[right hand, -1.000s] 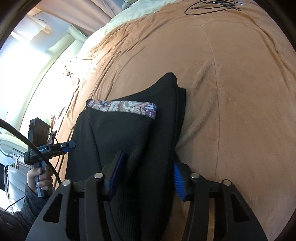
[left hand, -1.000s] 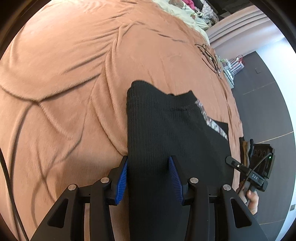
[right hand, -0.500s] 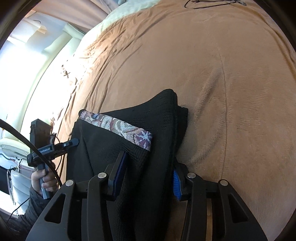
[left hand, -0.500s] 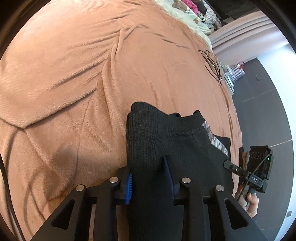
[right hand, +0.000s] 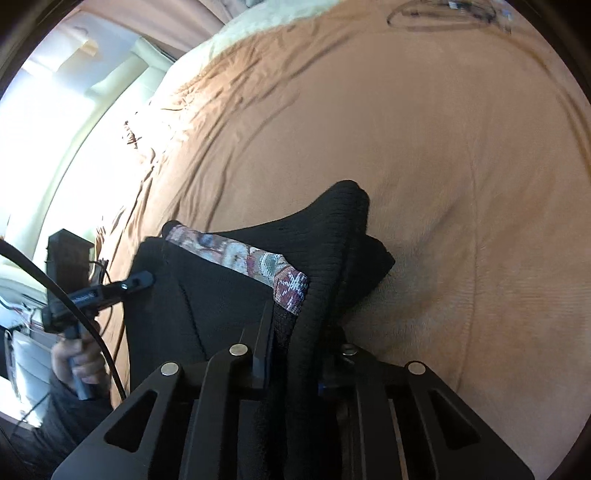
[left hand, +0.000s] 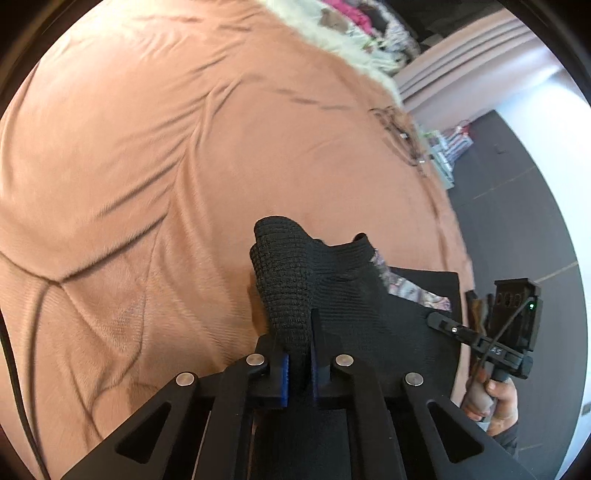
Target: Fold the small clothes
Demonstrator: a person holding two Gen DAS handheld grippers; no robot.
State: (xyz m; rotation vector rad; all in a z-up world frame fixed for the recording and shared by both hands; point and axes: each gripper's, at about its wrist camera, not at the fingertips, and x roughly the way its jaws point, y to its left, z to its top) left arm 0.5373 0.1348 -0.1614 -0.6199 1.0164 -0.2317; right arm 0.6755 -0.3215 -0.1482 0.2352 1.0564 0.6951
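A black knit garment [left hand: 354, 306] with a patterned woven band [left hand: 417, 293] lies on the brown bedspread [left hand: 147, 177]. My left gripper [left hand: 300, 332] is shut on the garment's near left edge, the fabric bunched up between the blue pads. In the right wrist view the same garment [right hand: 229, 295] shows its patterned band [right hand: 255, 262]. My right gripper [right hand: 295, 332] is shut on the garment's other near edge, next to the band's end. Each gripper also shows in the other's view, the right one [left hand: 491, 343] and the left one [right hand: 96, 295].
The bedspread [right hand: 443, 166] is creased, with folds to the left. A tangle of black cable [left hand: 399, 133] lies near the bed's far right edge; it also shows in the right wrist view [right hand: 443, 14]. Pale bedding and clothes [left hand: 354, 33] sit at the bed's far end. Dark floor [left hand: 517, 221] lies right.
Both grippers went from open around the garment's near edges to shut on them. The fabric has bunched and lifted between the fingers, and the garment's far corners have drawn closer.
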